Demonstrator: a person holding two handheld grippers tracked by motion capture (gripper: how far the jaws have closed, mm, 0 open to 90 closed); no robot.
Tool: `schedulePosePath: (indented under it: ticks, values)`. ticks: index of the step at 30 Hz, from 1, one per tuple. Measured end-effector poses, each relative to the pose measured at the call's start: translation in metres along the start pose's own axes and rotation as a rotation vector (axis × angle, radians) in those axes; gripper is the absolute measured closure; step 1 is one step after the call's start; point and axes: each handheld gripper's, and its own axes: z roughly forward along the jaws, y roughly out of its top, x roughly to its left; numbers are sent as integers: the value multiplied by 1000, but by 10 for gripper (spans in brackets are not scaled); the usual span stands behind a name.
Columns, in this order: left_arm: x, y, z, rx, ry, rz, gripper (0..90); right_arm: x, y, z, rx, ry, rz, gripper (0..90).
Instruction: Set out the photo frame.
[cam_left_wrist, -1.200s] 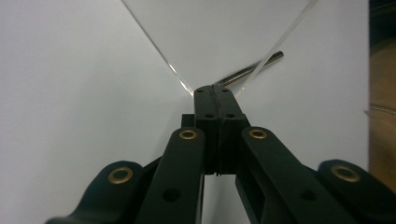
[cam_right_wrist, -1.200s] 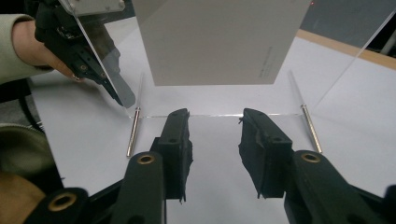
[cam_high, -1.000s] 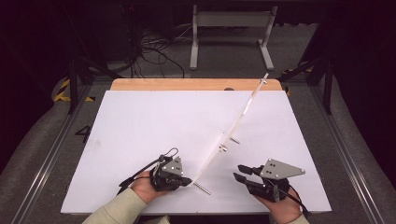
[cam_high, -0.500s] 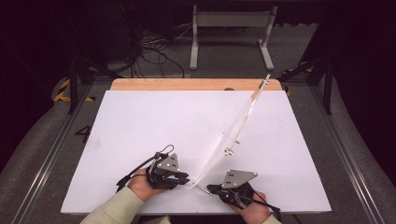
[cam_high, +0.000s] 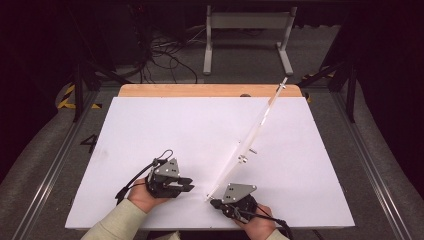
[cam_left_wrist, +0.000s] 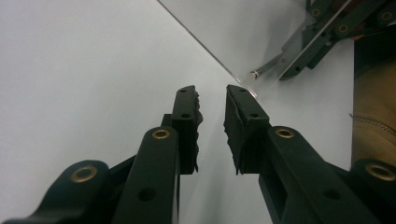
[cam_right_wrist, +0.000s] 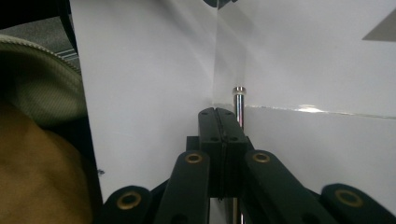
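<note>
High view shows our two hands at six o'clock on the white table (cam_high: 150, 130). Our right gripper (cam_high: 216, 202) has its jaws pressed together on the near end of a long clear acrylic strip (cam_high: 252, 135); they have just been closing. In the right gripper view the pads meet on the thin edge of that strip, with a small metal pin (cam_right_wrist: 239, 105) just beside them at one o'clock. Our left gripper (cam_high: 189, 187) sits just beside the strip's near end, at nine o'clock from it. Its jaws stand a little apart with nothing between them; they have just been opening. From our right gripper the strip runs toward one o'clock, its far end raised over the wooden far edge (cam_high: 200, 90) of the table.
</note>
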Motion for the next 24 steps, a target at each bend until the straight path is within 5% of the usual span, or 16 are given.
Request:
schedulePosePath:
  ticks: [11,17,19,21,22,24]
  values:
    - [1,0,-2,-4,10,0,740,-47,-3,-3,-3,-110,83,899]
    - [2,-1,-4,-10,13,-8,740,-47,-2,-5,-13,-173,70,890]
    - [4,-1,-5,-11,16,-6,739,-41,2,-12,-59,-195,59,757]
    - [4,-2,-5,-17,14,-15,735,-36,9,-19,-100,-243,101,572]
    - [4,-2,-5,-17,14,-15,731,-36,9,-19,-100,-243,101,572]
    - [4,-2,-5,-17,11,-16,729,-35,13,-25,-139,-286,189,435]
